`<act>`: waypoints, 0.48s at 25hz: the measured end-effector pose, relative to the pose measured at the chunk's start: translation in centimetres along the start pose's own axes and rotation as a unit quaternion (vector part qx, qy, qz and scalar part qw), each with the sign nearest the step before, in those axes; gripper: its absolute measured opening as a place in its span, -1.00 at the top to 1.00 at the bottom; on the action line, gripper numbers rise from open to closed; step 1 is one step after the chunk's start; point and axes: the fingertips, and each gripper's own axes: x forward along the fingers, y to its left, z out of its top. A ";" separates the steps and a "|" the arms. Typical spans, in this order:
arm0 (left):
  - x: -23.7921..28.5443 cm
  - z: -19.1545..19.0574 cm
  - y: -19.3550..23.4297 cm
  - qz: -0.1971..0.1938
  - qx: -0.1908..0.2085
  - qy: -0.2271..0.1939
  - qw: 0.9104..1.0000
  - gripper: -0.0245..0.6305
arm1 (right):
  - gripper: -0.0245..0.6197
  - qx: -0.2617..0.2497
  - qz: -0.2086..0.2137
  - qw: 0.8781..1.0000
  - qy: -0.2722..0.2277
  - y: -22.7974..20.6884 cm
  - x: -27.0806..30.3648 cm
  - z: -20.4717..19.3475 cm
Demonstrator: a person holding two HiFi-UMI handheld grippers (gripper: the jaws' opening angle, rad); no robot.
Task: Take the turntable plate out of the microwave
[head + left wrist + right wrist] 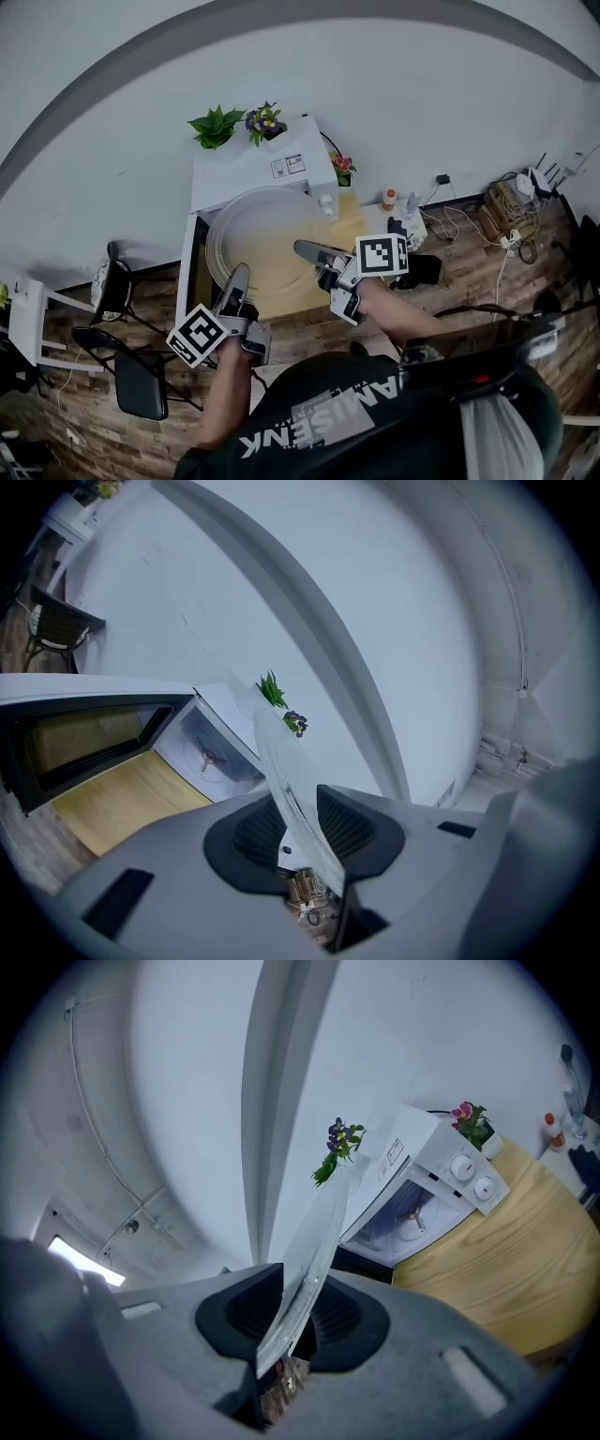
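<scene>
1. The turntable plate (255, 234), a clear glass disc, is outside the microwave (267, 167). It is held in the air just in front of the open cavity, above the wooden surface (364, 221) on which the microwave stands.
2. The left hand-held gripper (238, 276) has its jaws narrowed onto the plate's rim on the side nearest the microwave door (187, 272), with the pads pressing on the glass from both faces.
3. The right hand-held gripper (306, 249) grips the opposite rim in the same way, on the side of the microwave's control knobs (472, 1177).
4. In each gripper view the plate runs edge-on from between the jaws towards the microwave.
5. The door hangs open to the left of the cavity.
6. Inside the cavity a small spoked support (208, 757) lies bare on the floor.
7. On top of the microwave stand a green plant (216, 127) and purple flowers (265, 120).
8. Pink flowers (343, 165) stand just beside its right wall.
</scene>
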 end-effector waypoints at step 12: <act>0.4 -0.1 -0.6 -0.024 0.014 0.006 1.000 0.62 | 0.66 -0.011 -0.001 1.000 -0.008 0.1 -0.2 0.7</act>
